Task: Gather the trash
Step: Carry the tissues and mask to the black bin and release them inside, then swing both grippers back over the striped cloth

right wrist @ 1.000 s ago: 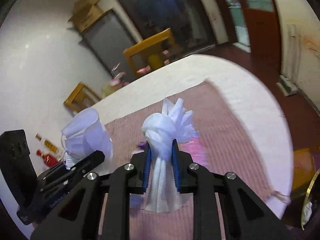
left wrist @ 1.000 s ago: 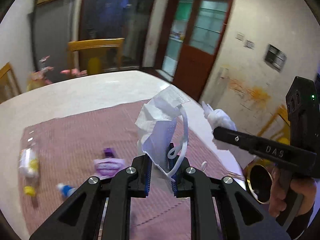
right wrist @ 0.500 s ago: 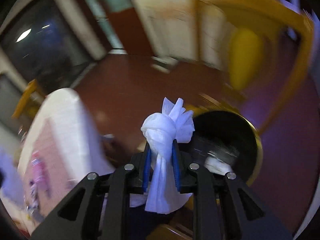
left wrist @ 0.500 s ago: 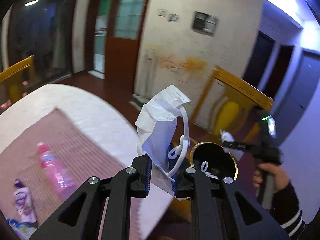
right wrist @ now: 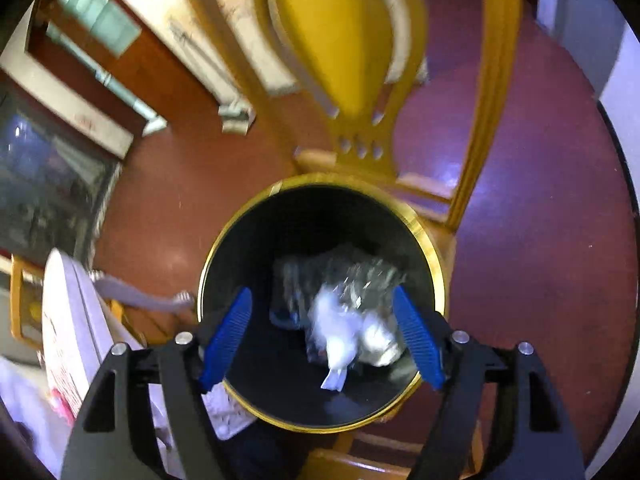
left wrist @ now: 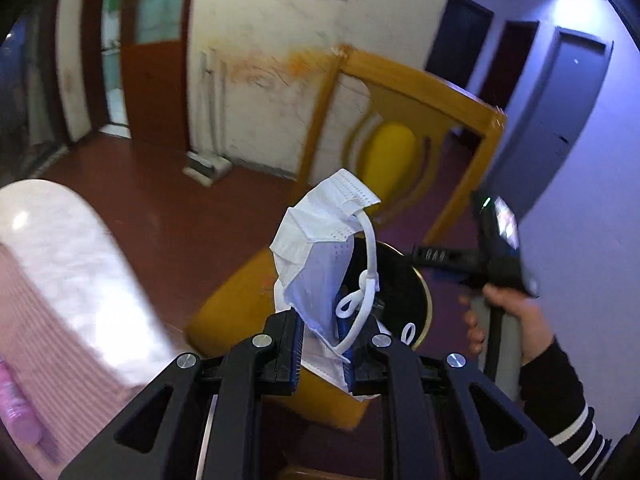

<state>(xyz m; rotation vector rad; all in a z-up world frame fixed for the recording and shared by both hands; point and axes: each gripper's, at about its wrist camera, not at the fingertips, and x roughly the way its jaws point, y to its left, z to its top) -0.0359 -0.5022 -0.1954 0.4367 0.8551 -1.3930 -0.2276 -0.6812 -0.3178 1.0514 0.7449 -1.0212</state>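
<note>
My left gripper [left wrist: 322, 354] is shut on a white face mask [left wrist: 316, 248] whose ear loops hang to the right. Behind the mask is the black trash bin with a gold rim [left wrist: 425, 300]. My right gripper [right wrist: 322, 340] is open right above that bin [right wrist: 436, 264]. A white knotted tissue [right wrist: 336, 336] is blurred between the fingers, inside the bin's mouth, over other crumpled trash. In the left wrist view the right gripper [left wrist: 430, 256] is held over the bin by a hand.
A yellow wooden chair [left wrist: 392, 160] stands behind the bin, also in the right wrist view [right wrist: 340, 40]. The white table with a pink mat [left wrist: 60, 272] is at left, with a pink bottle [left wrist: 16, 404] on it. Red-brown floor surrounds the bin.
Both grippers swung from the table toward the bin. The right gripper opened and let go of the tissue, which now drops into the bin. The left still holds the mask.
</note>
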